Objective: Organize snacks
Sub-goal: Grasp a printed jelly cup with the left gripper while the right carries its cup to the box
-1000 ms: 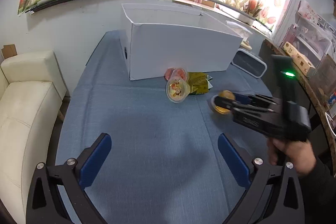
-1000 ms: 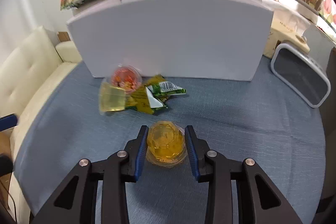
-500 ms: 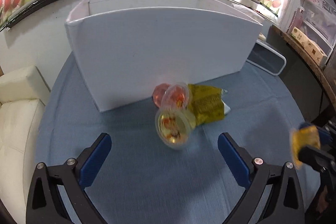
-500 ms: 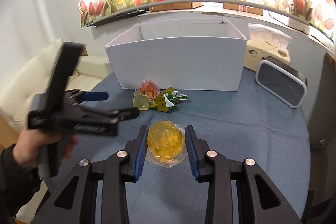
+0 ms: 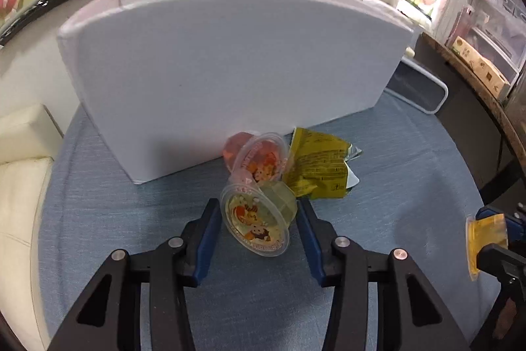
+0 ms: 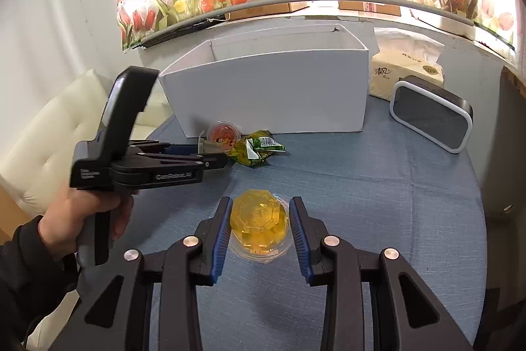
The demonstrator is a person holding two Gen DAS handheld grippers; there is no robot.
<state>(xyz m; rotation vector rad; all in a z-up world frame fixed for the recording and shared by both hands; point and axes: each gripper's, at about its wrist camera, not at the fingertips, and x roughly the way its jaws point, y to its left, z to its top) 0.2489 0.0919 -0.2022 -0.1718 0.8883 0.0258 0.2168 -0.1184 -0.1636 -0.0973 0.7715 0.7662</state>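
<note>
Left gripper (image 5: pixel 258 226) is now sitting right at the snack pile, having come in from well back over the last second, and its jaws are narrowing from wide to half-closed around the green jelly cup (image 5: pixel 259 221); blue pads are flanking the cup on both sides, right pad looking close to or touching the cup wall, left pad just short of the lid rim, so contact is not clear yet. Meaning: second pick is starting while the first snack is already in hand. Right gripper (image 6: pixel 259 227) is still clamping the yellow jelly cup (image 6: pixel 259 227) between its jaws, lifted off the table (image 6: pixel 378 186), unchanged grip across the last second. Green jelly cup is lying on its side, clear plastic, foil lid with cartoon print facing back toward the camera, pale green jelly inside. Just ahead of the left jaws the red jelly cup (image 5: pixel 259 158) is leaning on the green one, also tipped over, and the yellow-green snack packet (image 5: pixel 319 166) is lying crumpled ahead and to the right of the jaws, touching both cups. White box (image 5: pixel 230 71) is standing farther ahead, open-topped in the right wrist view, probably the drop target. Risk guess: closing on the tilted cup may shove the red one or let the round wall slip out.
</note>
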